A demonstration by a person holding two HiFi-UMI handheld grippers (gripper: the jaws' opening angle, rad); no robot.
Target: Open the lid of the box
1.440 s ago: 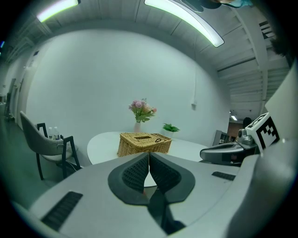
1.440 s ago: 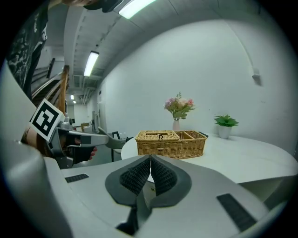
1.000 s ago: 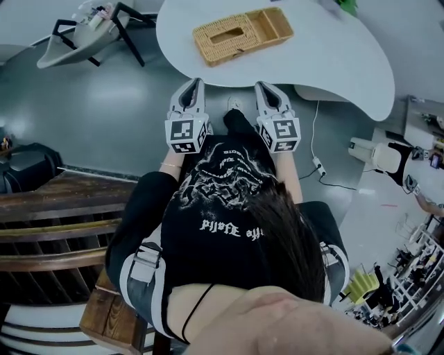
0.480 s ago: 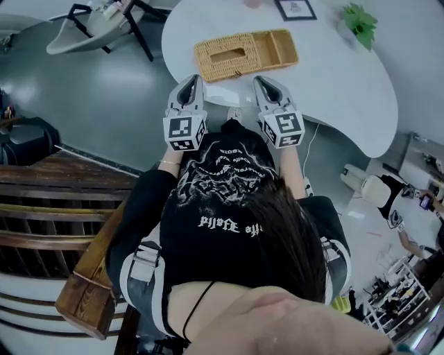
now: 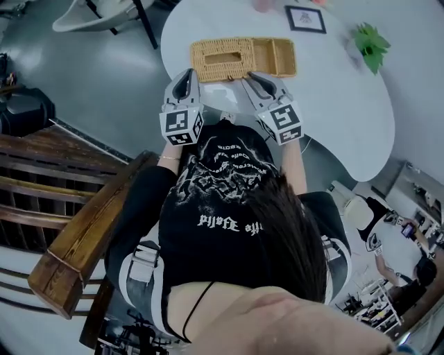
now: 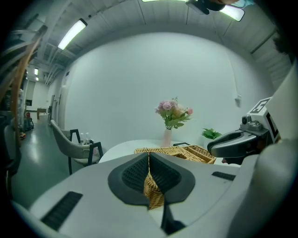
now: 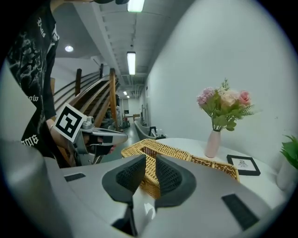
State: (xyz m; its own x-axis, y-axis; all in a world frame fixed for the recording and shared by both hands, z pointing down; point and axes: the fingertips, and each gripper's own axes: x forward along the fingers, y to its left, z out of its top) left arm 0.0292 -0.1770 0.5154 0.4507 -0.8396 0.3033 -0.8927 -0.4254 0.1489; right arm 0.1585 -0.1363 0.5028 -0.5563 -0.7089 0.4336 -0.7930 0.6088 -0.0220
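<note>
A white, rounded surface [image 5: 333, 90] is shown. A wicker box [image 5: 243, 58] is set near its front edge. Behind the box, a framed picture [image 5: 306, 19] and a pink vase [image 7: 213, 143] of flowers [image 7: 224, 102] are placed. A green plant [image 5: 371, 43] is set further right.

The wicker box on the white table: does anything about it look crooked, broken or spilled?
Nothing stands out. The wicker box lies flat on the white table, its slotted lid still in place, and I see no damage or spill around it.
</note>
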